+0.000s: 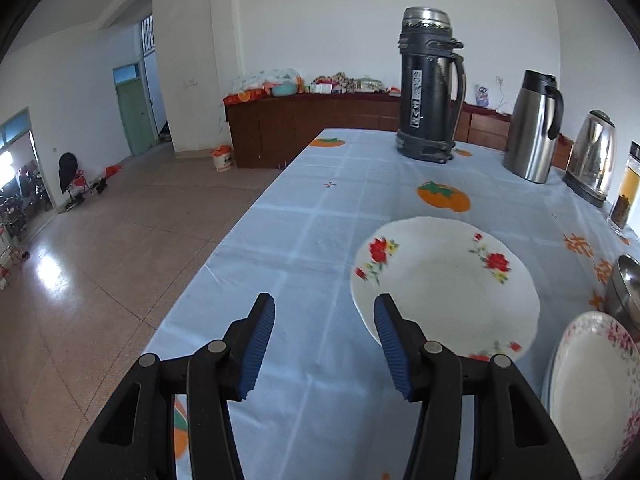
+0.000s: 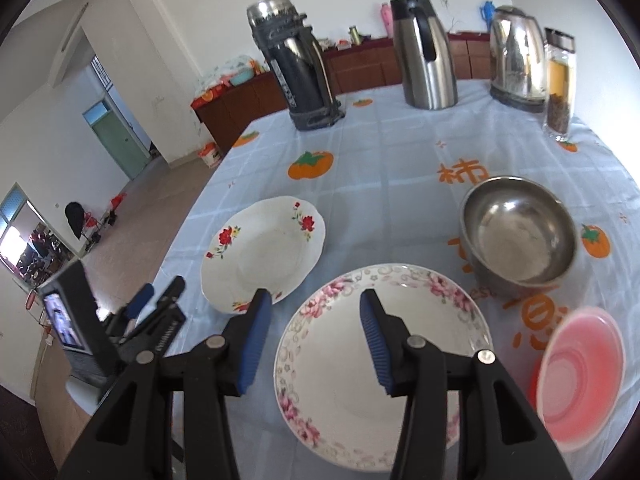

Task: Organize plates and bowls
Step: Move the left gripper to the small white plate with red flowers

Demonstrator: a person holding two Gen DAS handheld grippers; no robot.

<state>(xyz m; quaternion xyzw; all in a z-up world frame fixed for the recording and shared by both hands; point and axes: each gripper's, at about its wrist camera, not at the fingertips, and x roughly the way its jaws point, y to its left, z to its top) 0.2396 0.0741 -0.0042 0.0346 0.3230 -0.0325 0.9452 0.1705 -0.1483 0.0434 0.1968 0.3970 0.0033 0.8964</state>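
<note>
While both grippers hung over the near end of the surface (image 2: 392, 152), nothing sat between either pair of pads. The left gripper (image 1: 324, 312) stood partly open and empty, over bare blue checked cloth, its right pad overlapping the near-left rim of the red-flower plate (image 1: 444, 280) in the left wrist view; contact could not be judged. The right gripper (image 2: 316, 308) also stood partly open and empty, above the pink-flower plate (image 2: 344, 384), its jaws straddling the plate's far-left rim region without visibly pressing on it.

Layout as seen from the right wrist view: red-flower plate (image 2: 264, 252) at left, flat on the cloth; pink-flower plate just beside it toward the near centre, the two rims close but apart. The steel bowl (image 2: 520, 228) stood upright behind and right of the pink-flower plate. The pink plastic bowl (image 2: 580, 376) appeared tilted at the near right edge, blurred.

At the far end: black flask (image 2: 300, 68), steel jug (image 2: 424, 52), kettle (image 2: 520, 56), glass jar (image 2: 560, 84), in a row, all upright.
</note>
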